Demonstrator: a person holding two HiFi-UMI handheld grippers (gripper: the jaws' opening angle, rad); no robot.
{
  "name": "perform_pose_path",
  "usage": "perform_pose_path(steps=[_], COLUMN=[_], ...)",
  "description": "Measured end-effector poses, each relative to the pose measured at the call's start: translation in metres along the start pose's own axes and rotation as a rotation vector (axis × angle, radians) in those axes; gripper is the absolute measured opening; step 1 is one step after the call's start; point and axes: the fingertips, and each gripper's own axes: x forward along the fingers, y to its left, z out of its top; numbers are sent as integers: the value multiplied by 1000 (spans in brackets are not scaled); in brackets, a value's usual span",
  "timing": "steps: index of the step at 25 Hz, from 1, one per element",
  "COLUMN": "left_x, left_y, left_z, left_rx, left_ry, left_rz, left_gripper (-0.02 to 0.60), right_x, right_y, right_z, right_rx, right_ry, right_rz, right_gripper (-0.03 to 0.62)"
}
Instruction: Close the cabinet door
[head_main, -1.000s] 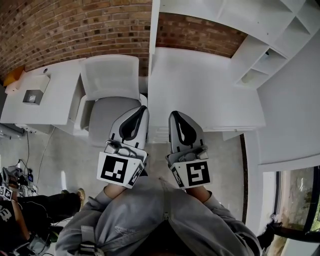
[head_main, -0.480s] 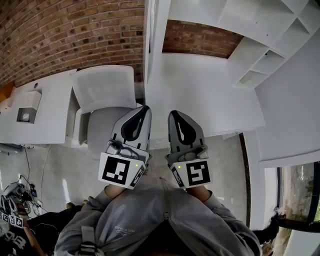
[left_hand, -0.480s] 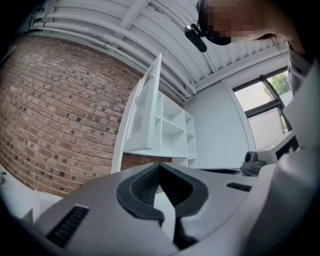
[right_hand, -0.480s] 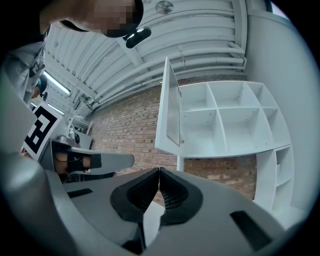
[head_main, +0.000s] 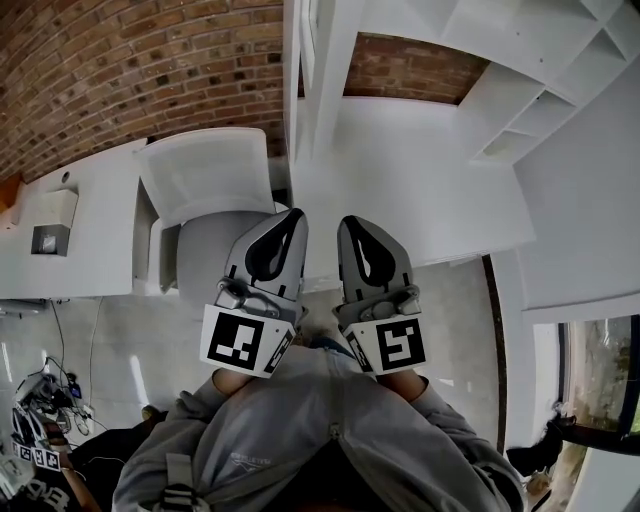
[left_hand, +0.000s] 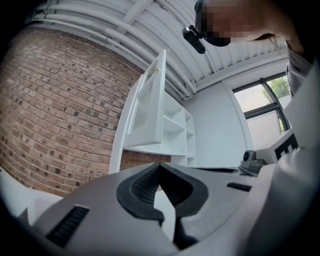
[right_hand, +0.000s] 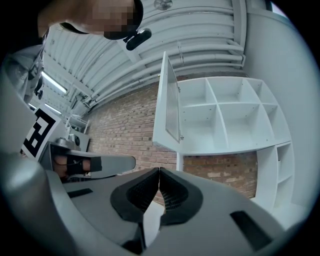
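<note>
The white flat-panel cabinet door (right_hand: 167, 102) stands swung wide open, nearly edge-on to me. It hangs from the left side of the white open-shelf cabinet (right_hand: 227, 117), up ahead of both tools with free air between. My left gripper (left_hand: 159, 166) and right gripper (right_hand: 158, 171) each have their jaws pressed together on nothing. A white desktop (head_main: 420, 190) lies below, and a red brick wall (head_main: 120, 70) stands behind.

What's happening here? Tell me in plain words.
A person holds a gripper in each hand, facing a white wall cabinet whose door stands open, swung out at the left of the shelves. The left gripper and right gripper sit side by side, jaws together and empty. Neither touches the door, so closing it is not yet done.
</note>
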Motion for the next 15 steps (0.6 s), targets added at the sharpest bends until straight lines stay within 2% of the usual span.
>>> perform_pose_path(steps=[8, 15], left_x=[5, 7], left_y=[7, 8], left_z=[6, 15], left_rx=[11, 30], left_ry=[-14, -29], left_rz=[52, 58], left_gripper=[6, 6], right_x=[11, 16], right_y=[-2, -1], right_z=[10, 17], right_rx=[-21, -33], right_ry=[-23, -41], right_rz=[60, 84], right_gripper=[26, 26])
